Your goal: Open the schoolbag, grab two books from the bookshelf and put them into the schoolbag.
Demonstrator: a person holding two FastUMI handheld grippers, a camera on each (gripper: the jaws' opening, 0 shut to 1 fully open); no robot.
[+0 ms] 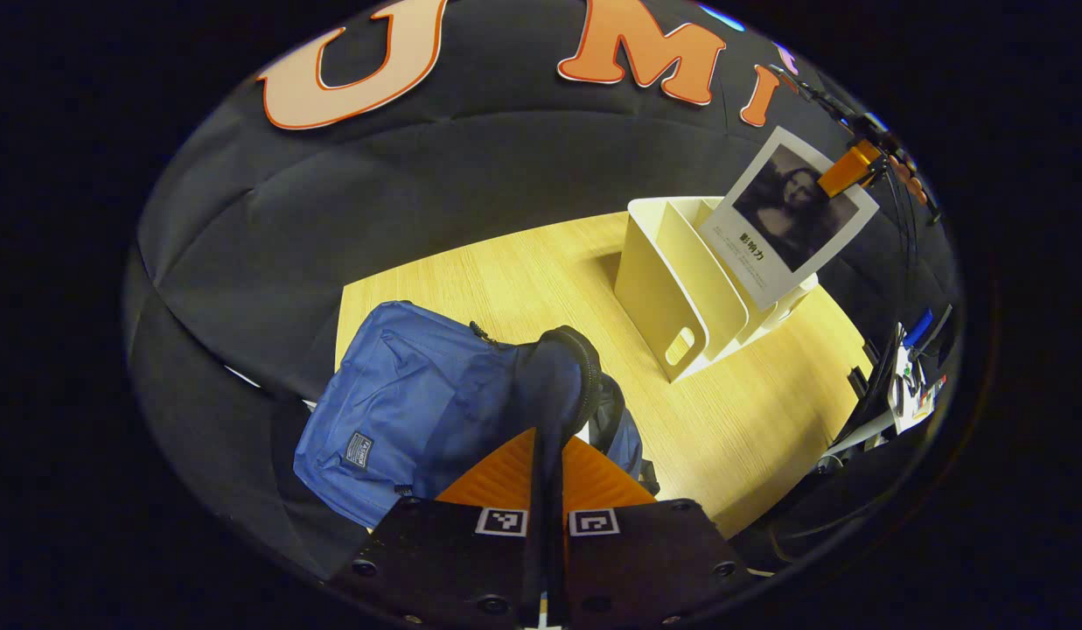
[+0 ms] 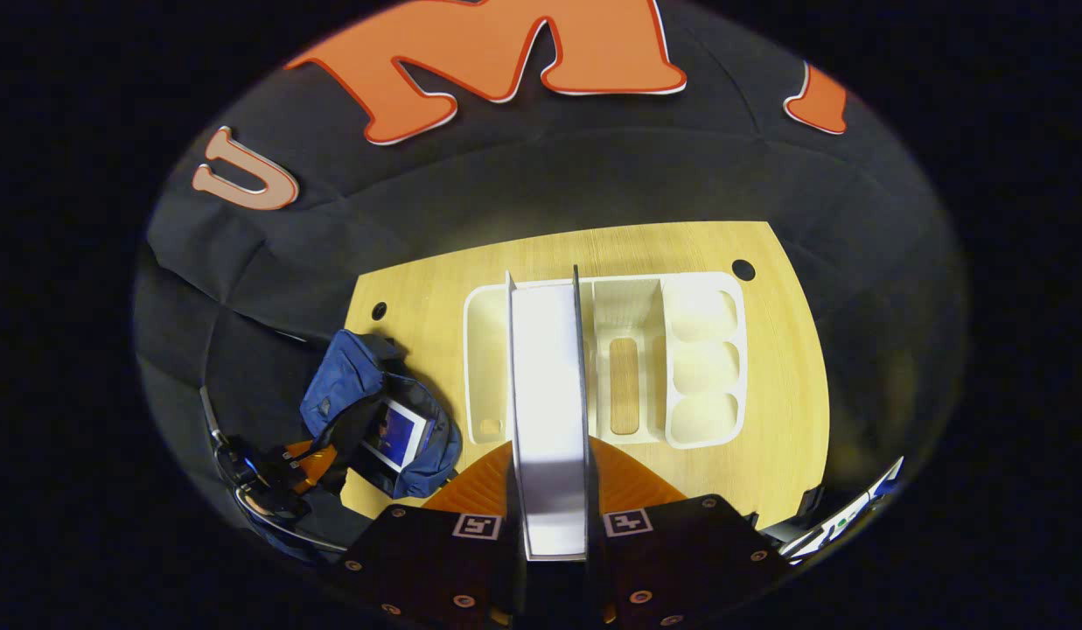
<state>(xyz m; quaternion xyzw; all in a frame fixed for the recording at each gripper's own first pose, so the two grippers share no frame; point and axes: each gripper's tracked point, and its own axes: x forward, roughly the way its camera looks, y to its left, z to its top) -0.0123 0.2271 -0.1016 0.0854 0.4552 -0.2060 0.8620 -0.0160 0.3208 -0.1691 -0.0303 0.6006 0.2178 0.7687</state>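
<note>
above bookshelf [image 2: 606, 363], right gripper [image 2: 549, 525] clamps second book [image 2: 547, 394]. left gripper [image 1: 549, 516] pinches schoolbag [image 1: 401, 402] flap, first book [image 2: 394, 435] inside. risk: flap slips, mouth closes, book snags rim.

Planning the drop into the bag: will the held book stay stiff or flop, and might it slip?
The book likely stays stiff: its edges run straight above the right tool. It may swing, since it is pinched at one end. Its cover looks smooth, so it could slip.
</note>
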